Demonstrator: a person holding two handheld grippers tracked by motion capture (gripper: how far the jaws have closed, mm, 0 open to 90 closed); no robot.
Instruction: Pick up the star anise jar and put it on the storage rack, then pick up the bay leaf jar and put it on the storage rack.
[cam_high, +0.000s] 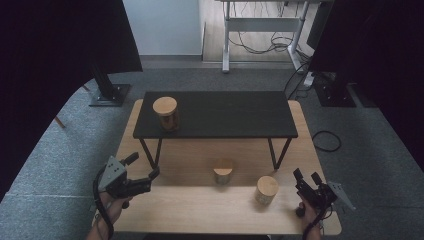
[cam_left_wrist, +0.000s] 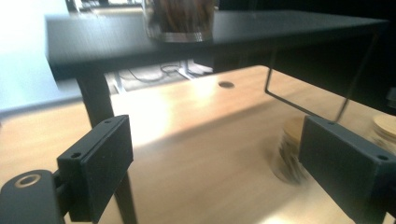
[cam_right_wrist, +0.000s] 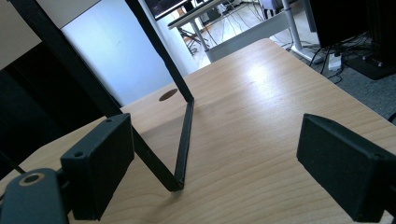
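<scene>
Left gripper (cam_high: 145, 167) hangs over the near left part of the wooden table (cam_high: 200, 210), jaws spread wide, nothing between them; its own view looks low across the tabletop, slightly blurred. Nearest to it, ahead and to the side, stands a small wooden-lidded jar (cam_high: 223, 171) on the table, just under the front edge of the black shelf (cam_high: 225, 115); that jar appears blurred beside one jaw in the left gripper view (cam_left_wrist: 289, 154). Second lidded jar (cam_high: 266, 189) stands near it, toward the right gripper (cam_high: 310, 179), which rests at the near right corner, jaws likewise spread and empty, facing a thin black shelf leg (cam_right_wrist: 184, 140). Third, taller jar (cam_high: 166, 113) sits on the shelf's left end.
</scene>
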